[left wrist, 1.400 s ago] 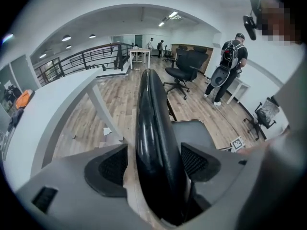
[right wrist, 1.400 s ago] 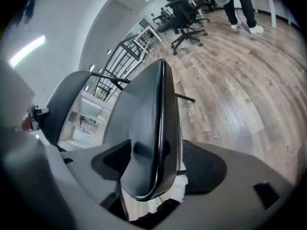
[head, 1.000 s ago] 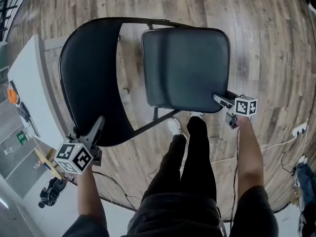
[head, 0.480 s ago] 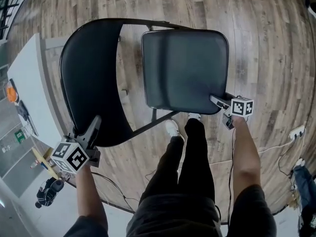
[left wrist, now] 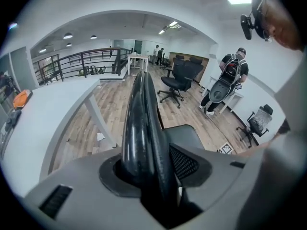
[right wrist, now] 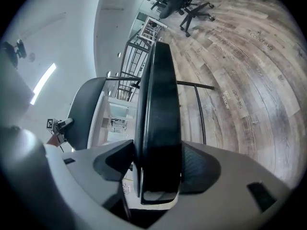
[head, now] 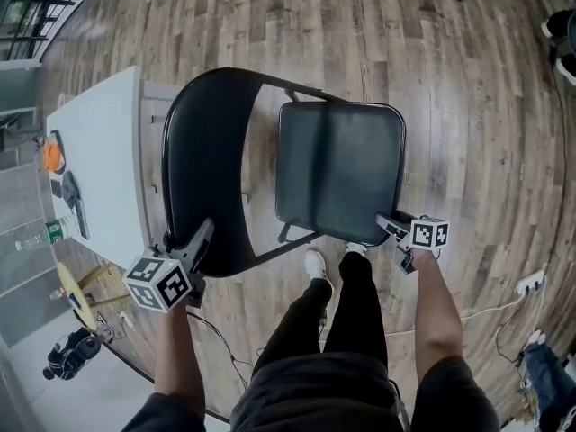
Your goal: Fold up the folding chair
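A black folding chair stands open on the wood floor, its curved backrest (head: 202, 169) at left and its padded seat (head: 337, 169) at right. My left gripper (head: 200, 237) straddles the backrest's near edge. In the left gripper view that edge (left wrist: 139, 109) runs between the closing jaws, and both pads of the left gripper (left wrist: 148, 171) touch it. My right gripper (head: 387, 225) bites the seat's near right corner. In the right gripper view the seat edge (right wrist: 160, 95) fills the gap of the right gripper (right wrist: 157, 166), whose jaws are closing against both faces.
A white table (head: 99, 169) stands just left of the chair, an orange object (head: 52, 156) on it. The person's legs and shoes (head: 317, 264) are right behind the chair. Cables (head: 486, 309) lie on the floor at right. Office chairs (left wrist: 175, 83) and people stand farther off.
Both grippers have come up together with the chair parts between their jaws. The jaws have narrowed onto the backrest edge and the seat corner. More of the table shows in the head view.
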A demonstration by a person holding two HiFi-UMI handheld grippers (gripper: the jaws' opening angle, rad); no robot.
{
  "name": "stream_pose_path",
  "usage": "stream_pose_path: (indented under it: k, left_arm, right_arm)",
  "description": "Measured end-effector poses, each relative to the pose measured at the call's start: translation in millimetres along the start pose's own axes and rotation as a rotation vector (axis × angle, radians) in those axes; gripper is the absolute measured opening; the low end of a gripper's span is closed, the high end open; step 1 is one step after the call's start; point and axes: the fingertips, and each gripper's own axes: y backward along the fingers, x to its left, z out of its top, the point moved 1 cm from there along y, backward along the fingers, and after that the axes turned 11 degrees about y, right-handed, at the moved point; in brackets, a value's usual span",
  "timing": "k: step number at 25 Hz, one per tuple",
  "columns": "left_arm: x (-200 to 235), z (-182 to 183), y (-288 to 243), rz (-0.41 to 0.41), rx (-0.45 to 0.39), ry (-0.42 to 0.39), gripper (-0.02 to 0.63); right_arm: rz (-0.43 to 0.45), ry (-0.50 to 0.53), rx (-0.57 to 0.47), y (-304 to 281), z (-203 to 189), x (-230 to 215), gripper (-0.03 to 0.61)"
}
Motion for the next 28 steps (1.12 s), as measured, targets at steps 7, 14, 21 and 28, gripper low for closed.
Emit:
stream_pose_path:
  k: [7, 14, 21, 28]
  left_arm:
    - [-14.1, 21.5, 44.5, -0.039, -0.031, 0.002, 0.104]
    - [-5.2, 41.6, 79.8, -0.065, -0.048, 0.013, 0.081]
    - [17.8, 59.1, 120.4, -0.070, -0.056, 0.026, 0.080]
    - [42.4, 73.4, 151.6, -0.082, -0.072, 0.056, 0.081]
  right_arm:
    - [0.062, 0.011, 0.049, 1.2, 8.6, 90.1, 0.298]
    - [0.103, 0.082, 0.081, -14.2, 25.0, 172.1, 0.298]
    - [0.203, 0.175, 0.076, -46.0, 35.1, 279.3, 0.298]
    - [0.280, 0.292, 0.118, -100.6, 40.6, 376.7, 0.299]
